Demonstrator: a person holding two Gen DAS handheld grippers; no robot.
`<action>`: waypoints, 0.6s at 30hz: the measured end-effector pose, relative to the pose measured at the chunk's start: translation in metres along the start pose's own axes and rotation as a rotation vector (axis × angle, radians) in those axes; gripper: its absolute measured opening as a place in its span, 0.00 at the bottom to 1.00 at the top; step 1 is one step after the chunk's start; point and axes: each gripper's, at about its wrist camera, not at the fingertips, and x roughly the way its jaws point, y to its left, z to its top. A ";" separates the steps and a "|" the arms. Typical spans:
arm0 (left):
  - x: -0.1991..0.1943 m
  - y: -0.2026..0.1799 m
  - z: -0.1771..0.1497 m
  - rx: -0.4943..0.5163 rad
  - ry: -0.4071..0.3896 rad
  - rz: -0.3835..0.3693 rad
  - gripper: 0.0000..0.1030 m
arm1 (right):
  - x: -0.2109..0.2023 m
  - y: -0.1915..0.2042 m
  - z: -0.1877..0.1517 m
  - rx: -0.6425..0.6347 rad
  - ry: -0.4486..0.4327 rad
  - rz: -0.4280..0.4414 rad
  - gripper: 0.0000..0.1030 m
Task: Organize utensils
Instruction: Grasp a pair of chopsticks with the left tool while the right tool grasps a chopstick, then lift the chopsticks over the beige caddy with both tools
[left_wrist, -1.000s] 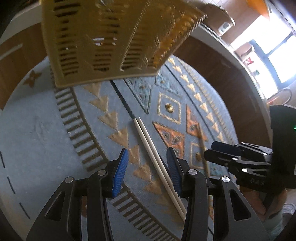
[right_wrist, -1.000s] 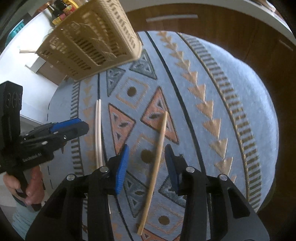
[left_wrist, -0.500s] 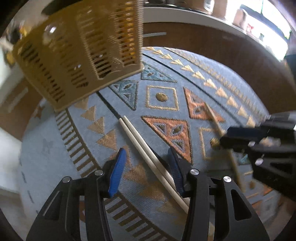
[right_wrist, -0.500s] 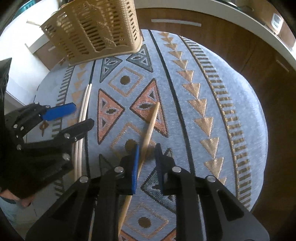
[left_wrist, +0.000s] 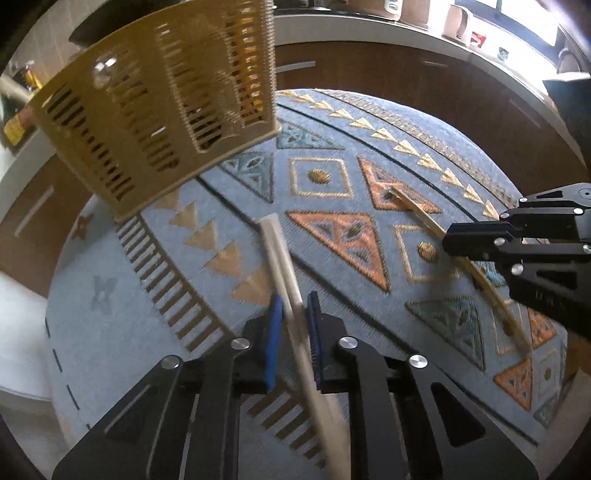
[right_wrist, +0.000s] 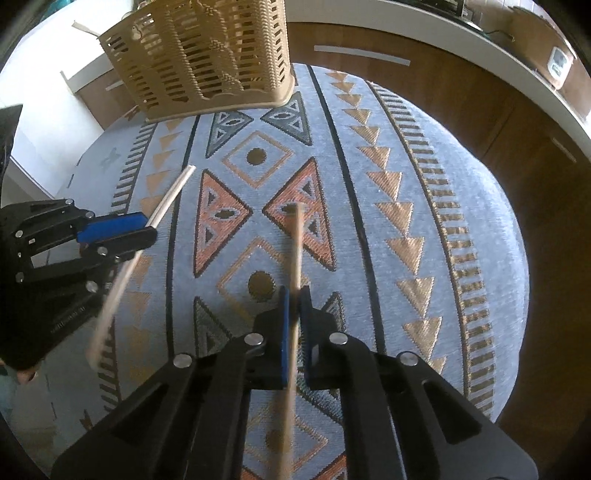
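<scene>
Covering the table: patterned blue cloth, no legible writing anywhere. Standing at the far edge: slotted tan basket, contents indiscernible through the slats. Lying over the cloth: pale chopstick pair and single darker chopstick. Closing on the pale pair, pads touching: left gripper. Pinching the darker chopstick, pressed nearly together: right gripper.
</scene>
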 end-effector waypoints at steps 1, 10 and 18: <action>-0.002 0.008 -0.003 -0.006 0.006 0.002 0.10 | 0.000 -0.001 0.001 0.006 0.004 0.008 0.04; -0.015 0.051 -0.014 -0.099 0.060 -0.036 0.13 | 0.004 -0.014 0.009 0.051 0.038 0.045 0.04; -0.013 0.058 0.000 -0.100 0.111 -0.084 0.29 | 0.008 -0.017 0.021 0.079 0.101 0.083 0.16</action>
